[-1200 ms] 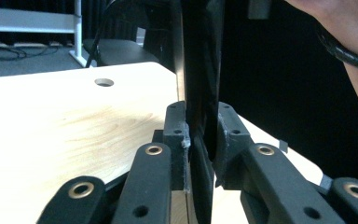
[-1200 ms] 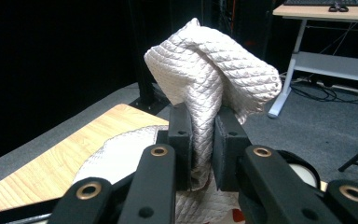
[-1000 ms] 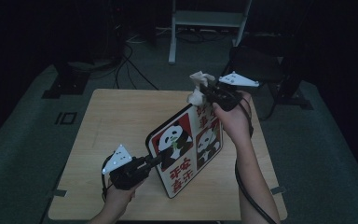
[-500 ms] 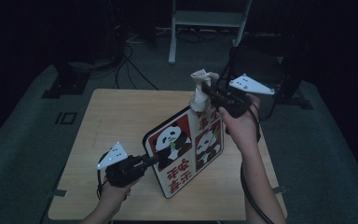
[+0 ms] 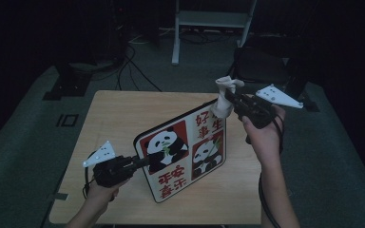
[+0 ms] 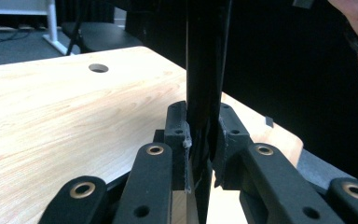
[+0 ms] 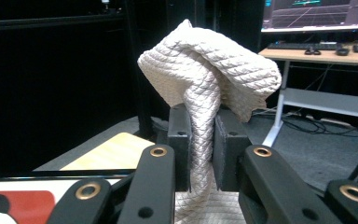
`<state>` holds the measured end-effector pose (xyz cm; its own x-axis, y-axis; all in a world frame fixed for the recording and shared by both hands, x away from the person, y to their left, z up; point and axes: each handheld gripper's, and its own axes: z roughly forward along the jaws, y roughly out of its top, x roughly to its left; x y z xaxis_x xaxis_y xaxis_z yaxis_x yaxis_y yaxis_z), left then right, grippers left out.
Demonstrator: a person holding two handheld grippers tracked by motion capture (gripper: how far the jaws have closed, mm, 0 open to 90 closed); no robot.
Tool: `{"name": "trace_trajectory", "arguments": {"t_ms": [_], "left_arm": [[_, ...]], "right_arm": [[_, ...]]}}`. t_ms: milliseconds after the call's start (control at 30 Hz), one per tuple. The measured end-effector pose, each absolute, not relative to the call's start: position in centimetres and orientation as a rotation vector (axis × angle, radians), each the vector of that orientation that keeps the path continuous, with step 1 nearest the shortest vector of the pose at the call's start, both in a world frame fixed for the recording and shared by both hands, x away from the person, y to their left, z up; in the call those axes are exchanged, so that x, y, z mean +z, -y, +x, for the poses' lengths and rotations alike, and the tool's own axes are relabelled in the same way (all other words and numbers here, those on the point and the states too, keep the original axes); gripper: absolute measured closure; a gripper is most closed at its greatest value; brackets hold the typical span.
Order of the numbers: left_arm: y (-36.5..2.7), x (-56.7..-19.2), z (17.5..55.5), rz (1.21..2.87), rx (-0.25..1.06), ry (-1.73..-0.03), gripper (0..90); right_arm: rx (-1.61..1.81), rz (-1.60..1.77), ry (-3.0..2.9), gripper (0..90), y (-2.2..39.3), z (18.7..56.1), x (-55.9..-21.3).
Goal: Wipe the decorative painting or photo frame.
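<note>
A flat board [image 5: 185,156] printed with two pandas and red characters is held tilted above the wooden table [image 5: 119,114]. My left gripper [image 5: 140,162] is shut on the board's left edge; in the left gripper view the dark board edge [image 6: 204,93] runs up between the pads. My right gripper [image 5: 228,97] is raised at the board's far right corner and is shut on a bunched cream quilted cloth [image 5: 224,97]. In the right gripper view the cloth [image 7: 209,74] bulges above the pads and hangs down between them.
A white desk frame [image 5: 209,21] and cables lie on the dark floor behind the table. A dark chair [image 5: 266,66] stands at the back right. The tabletop has a round hole [image 6: 98,68]. A desk with a monitor [image 7: 314,11] shows in the right gripper view.
Both grippers and the board have shifted right and slightly up. The right gripper with the cloth has moved toward the board's top right corner. Both grips are unchanged.
</note>
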<state>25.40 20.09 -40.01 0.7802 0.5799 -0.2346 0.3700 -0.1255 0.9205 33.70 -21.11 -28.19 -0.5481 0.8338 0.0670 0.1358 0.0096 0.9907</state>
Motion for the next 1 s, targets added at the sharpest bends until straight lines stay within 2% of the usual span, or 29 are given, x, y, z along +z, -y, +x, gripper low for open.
{"name": "trace_trajectory", "arguments": {"t_ms": [433, 667, 1000], "left_arm": [[-22.6, -39.7, 26.5, 1.776, 0.199, -0.722, 77.8], [-22.6, -39.7, 26.5, 1.774, 0.202, -0.716, 77.8], [-22.6, -39.7, 26.5, 1.769, 0.208, -0.721, 77.6]], "right_arm": [[1.630, 0.932, -1.701, 79.0, 18.8, 34.6, -26.6], [1.500, 0.929, -1.837, 79.1, 16.4, 36.9, -28.7], [1.472, 1.097, -1.790, 79.5, 19.5, 38.0, -30.8]]}}
